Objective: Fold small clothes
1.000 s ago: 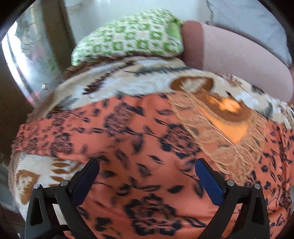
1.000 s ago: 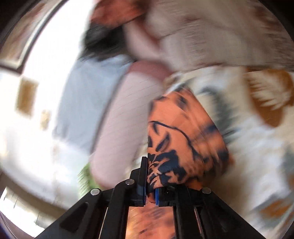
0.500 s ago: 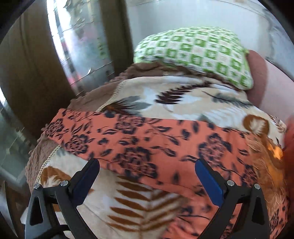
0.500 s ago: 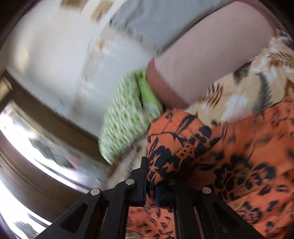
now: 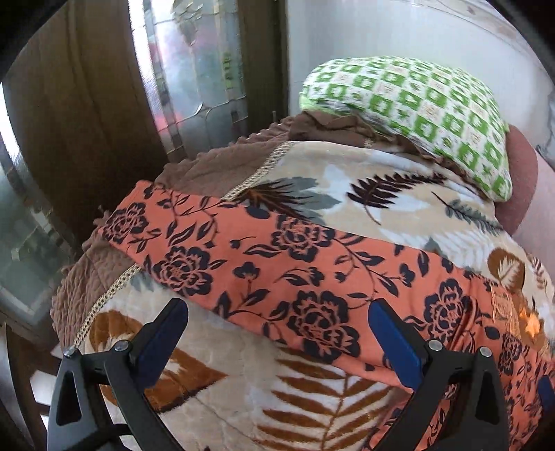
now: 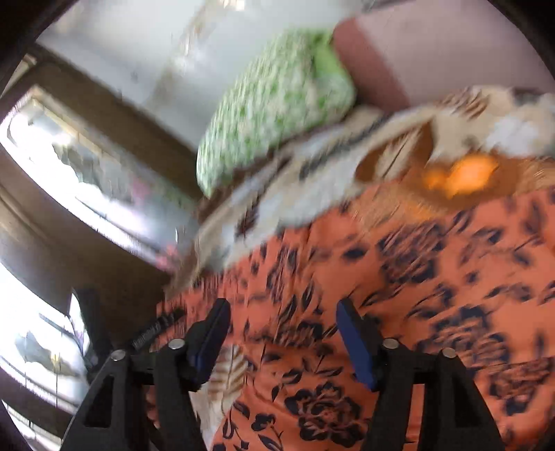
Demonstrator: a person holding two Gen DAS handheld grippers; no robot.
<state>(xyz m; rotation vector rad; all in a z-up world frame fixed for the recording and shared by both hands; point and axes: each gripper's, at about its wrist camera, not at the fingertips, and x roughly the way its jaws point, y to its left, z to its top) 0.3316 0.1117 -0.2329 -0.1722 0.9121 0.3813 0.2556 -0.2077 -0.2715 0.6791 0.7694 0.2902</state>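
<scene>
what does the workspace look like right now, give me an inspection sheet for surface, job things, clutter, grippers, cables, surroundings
surface: leaf-print blanket with a brown quilted border, spread over a bed.
job's things: orange floral cloth lying in a long band across the blanket; a lace-trimmed part shows at its right end.
clutter: green checked pillow at the far end, a pink bolster beside it.
grippers: left gripper open above the cloth's near edge, holding nothing; right gripper with jaws opening over the cloth, pads clear of it.
cables: nothing seen.
surroundings: frosted glass window in a dark wooden frame, white wall behind the pillow.
</scene>
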